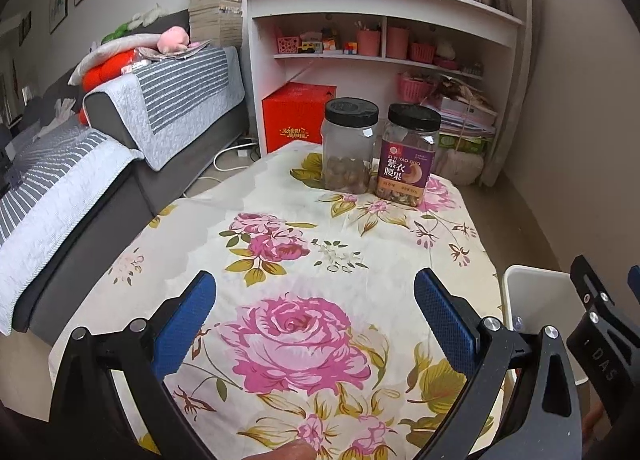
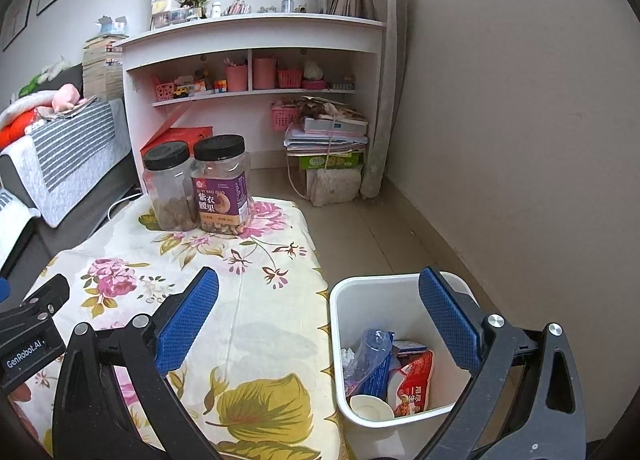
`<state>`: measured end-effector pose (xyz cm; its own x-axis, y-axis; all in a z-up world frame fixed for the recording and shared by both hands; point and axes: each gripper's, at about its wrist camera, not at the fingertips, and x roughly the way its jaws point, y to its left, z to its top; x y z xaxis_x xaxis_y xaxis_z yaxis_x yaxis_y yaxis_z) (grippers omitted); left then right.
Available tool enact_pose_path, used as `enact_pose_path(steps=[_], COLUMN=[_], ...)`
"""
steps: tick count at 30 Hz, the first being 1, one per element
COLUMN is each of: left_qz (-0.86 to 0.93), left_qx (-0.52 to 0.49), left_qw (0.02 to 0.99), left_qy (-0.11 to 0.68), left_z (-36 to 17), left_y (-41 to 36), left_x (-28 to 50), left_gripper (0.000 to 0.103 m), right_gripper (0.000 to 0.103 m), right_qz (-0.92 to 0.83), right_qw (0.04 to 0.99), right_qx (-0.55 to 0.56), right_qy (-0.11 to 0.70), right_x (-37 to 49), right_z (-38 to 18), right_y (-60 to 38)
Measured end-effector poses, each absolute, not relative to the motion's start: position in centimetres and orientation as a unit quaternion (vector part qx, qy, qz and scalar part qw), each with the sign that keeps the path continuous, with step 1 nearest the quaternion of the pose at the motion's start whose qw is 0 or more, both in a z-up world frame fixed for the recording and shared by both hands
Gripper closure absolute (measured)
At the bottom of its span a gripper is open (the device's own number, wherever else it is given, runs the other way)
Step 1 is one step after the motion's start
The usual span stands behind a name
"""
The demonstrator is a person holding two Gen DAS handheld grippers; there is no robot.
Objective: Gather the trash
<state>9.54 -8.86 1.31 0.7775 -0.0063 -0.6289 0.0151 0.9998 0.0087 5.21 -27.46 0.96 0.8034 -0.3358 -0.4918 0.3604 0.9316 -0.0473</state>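
Both my left gripper (image 1: 314, 316) and right gripper (image 2: 318, 314) hang spread and empty. The trash (image 2: 386, 368) lies in the white bin (image 2: 340, 340) between my right fingers (light, crinkly wrappers; pinch an edge, I reckon).
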Motion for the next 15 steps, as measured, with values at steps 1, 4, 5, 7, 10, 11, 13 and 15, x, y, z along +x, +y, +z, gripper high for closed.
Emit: enact_pose_path(steps=[1, 4, 5, 7, 10, 11, 13, 15], left_qz=[-0.006, -0.008, -0.008, -0.008, -0.009, -0.009, -0.01, -0.012], left_qx=[0.005, 0.002, 0.002, 0.002, 0.002, 0.0, -0.001, -0.001], left_qw=[0.943, 0.943, 0.943, 0.944, 0.943, 0.943, 0.943, 0.942], left_qy=[0.333, 0.333, 0.332, 0.331, 0.332, 0.333, 0.334, 0.335], left_z=[1.29, 1.31, 1.36, 1.41, 1.42, 1.4, 1.38, 1.39], left_y=[-8.81, -8.84, -8.9, -8.97, -9.0, -9.01, -9.04, -9.02], left_x=[9.54, 9.45, 9.42, 9.37, 9.32, 9.32, 9.3, 9.26], left_gripper=[0.007, 0.007, 0.007, 0.007, 0.007, 0.007, 0.007, 0.007], right_gripper=[0.007, 0.007, 0.007, 0.007, 0.007, 0.007, 0.007, 0.007], right_qz=[-0.184, -0.182, -0.181, -0.18, -0.18, -0.18, -0.18, -0.179], right_qw=[0.949, 0.949, 0.949, 0.95, 0.95, 0.95, 0.95, 0.95], right_qx=[0.022, 0.019, 0.019, 0.017, 0.017, 0.017, 0.018, 0.018], right_qy=[0.254, 0.256, 0.257, 0.256, 0.254, 0.254, 0.255, 0.256], right_x=[5.29, 5.43, 5.47, 5.38, 5.27, 5.27, 5.24, 5.16], right_z=[0.94, 0.72, 0.68, 0.63, 0.67, 0.66, 0.63, 0.61], right_y=[-27.38, -27.14, -27.06, -27.01, -27.04, -27.03, -27.02, -27.04])
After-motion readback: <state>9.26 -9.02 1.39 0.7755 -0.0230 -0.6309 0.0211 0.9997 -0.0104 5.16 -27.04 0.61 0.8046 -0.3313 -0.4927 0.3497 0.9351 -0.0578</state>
